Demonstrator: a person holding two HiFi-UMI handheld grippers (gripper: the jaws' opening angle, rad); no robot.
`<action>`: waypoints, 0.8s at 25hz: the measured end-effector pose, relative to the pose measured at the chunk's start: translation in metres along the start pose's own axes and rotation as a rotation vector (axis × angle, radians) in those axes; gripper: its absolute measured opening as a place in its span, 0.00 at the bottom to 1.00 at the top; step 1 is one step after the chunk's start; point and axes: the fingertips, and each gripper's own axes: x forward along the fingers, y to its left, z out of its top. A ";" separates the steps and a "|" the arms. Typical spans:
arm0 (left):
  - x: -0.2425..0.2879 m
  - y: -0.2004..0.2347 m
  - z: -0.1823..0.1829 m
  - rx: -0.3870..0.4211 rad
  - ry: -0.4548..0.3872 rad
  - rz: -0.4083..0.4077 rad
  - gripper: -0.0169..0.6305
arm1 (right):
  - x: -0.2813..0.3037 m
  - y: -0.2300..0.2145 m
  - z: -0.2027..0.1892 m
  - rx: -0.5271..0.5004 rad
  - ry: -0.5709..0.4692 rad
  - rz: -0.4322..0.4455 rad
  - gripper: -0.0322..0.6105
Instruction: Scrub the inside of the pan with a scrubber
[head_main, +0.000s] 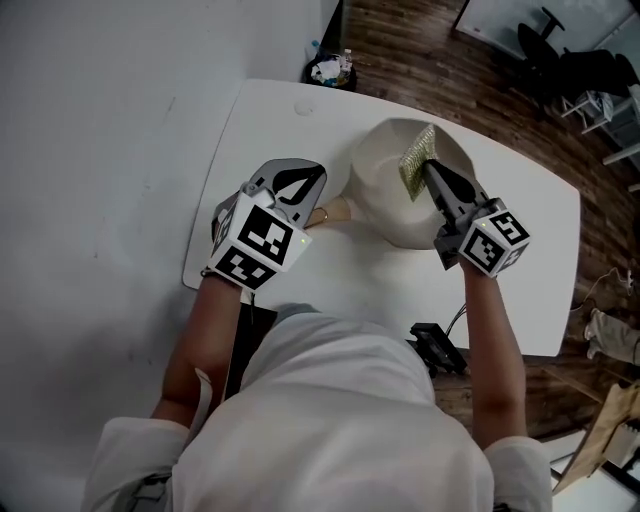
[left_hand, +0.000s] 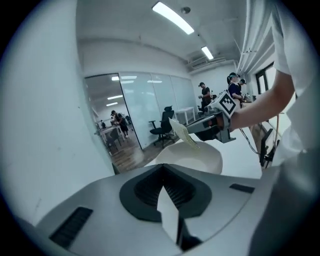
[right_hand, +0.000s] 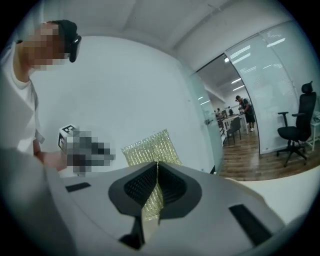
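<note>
Worktop: white, and it carries the pan near its middle, within reach of both hands.
Pan: cream, with its mouth up and its handle pointing towards the person's left. That layout suits one hand steadying it while the other scrubs.
Left gripper: held up just beside the handle end. Its jaws are closed together with nothing between them, so the pan is not being held. It probably needs to open and take the handle before any hard rubbing.
Right gripper: reaches over the pan from the near side. Its jaws are clamped on the lower edge of the scrubber.
Scrubber: gold-green mesh standing out past the jaws, so its free face can meet the pan. It hangs above the bowl and appears not to touch the inside yet.
</note>
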 end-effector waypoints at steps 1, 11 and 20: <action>-0.003 0.002 0.006 -0.001 -0.037 0.019 0.05 | -0.010 -0.003 0.009 0.007 -0.031 -0.030 0.09; -0.040 0.022 0.025 -0.147 -0.272 0.125 0.05 | -0.112 -0.004 0.081 -0.040 -0.287 -0.315 0.09; -0.052 0.033 0.022 -0.180 -0.275 0.168 0.05 | -0.184 0.012 0.092 -0.122 -0.426 -0.461 0.09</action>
